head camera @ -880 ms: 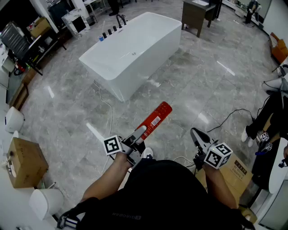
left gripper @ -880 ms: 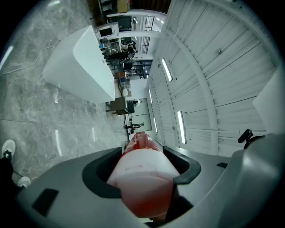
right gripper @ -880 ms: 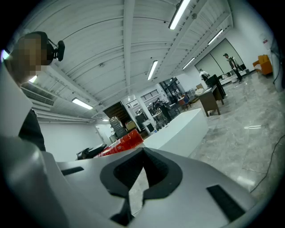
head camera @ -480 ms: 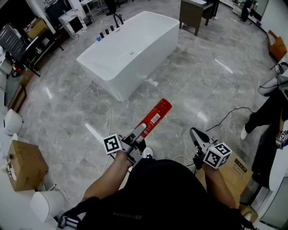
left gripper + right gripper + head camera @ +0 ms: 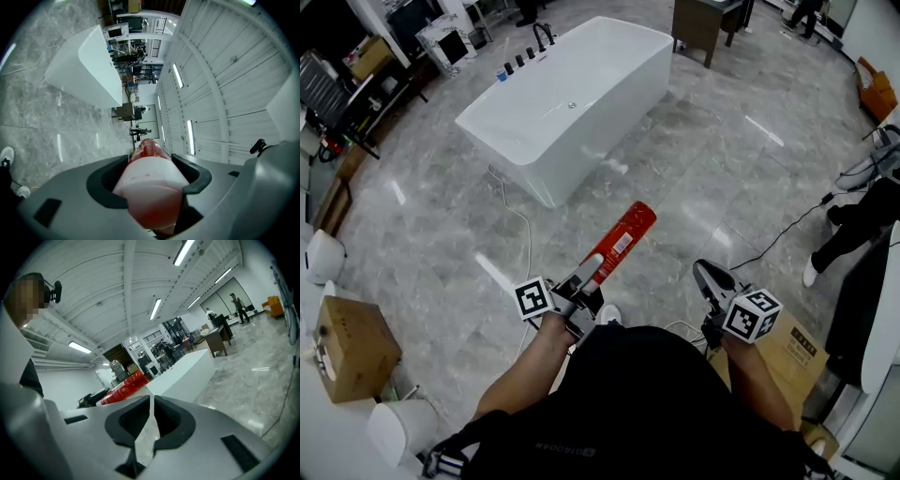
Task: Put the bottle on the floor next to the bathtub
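While left gripper (image 5: 584, 278) fingers clamp the bottle (image 5: 621, 239), right gripper (image 5: 705, 274) fingers meet — open floor (image 5: 703, 169) before bathtub (image 5: 572, 94) edge.

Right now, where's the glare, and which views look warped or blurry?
Head view: white glare streaks lie on the glossy floor near the bathtub. Left gripper view: heavy fisheye, dark corners, and the bottle in the left gripper is blurred up close. Right gripper view: the same fisheye curves the ceiling; the shut right gripper fills the lower frame.
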A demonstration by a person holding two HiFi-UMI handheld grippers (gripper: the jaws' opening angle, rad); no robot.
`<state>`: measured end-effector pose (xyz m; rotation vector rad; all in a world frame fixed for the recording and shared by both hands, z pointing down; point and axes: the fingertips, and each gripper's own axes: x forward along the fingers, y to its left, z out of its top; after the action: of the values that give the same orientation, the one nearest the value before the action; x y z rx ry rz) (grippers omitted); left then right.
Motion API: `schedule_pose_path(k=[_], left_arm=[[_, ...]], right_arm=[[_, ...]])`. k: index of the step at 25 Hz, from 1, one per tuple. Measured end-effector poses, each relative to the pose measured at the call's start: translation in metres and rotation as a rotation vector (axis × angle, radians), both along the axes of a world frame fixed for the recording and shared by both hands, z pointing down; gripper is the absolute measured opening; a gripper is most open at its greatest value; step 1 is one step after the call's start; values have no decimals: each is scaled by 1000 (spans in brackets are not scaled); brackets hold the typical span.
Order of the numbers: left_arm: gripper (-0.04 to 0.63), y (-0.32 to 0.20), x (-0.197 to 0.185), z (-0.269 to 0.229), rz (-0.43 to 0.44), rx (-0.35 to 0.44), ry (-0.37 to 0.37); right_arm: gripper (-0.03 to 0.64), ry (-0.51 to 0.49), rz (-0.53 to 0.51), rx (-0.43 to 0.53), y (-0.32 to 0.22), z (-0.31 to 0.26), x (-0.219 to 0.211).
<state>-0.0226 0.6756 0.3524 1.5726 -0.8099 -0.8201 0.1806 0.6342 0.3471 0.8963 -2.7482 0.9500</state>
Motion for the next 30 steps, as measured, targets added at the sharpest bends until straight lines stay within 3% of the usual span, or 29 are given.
schedule_pose_path(k=[3,18,30], left_arm=[[301,-2,-13,2,-3,-5,-2],[301,-44,-83,10,40,-10,10],[301,-57,-90,28,69,-59,22]], right_arm=[[40,42,12,-20,-4,10,-8],[40,31,113,-35,-39,11,-54],[40,66,125,-61,-54,18,-61]])
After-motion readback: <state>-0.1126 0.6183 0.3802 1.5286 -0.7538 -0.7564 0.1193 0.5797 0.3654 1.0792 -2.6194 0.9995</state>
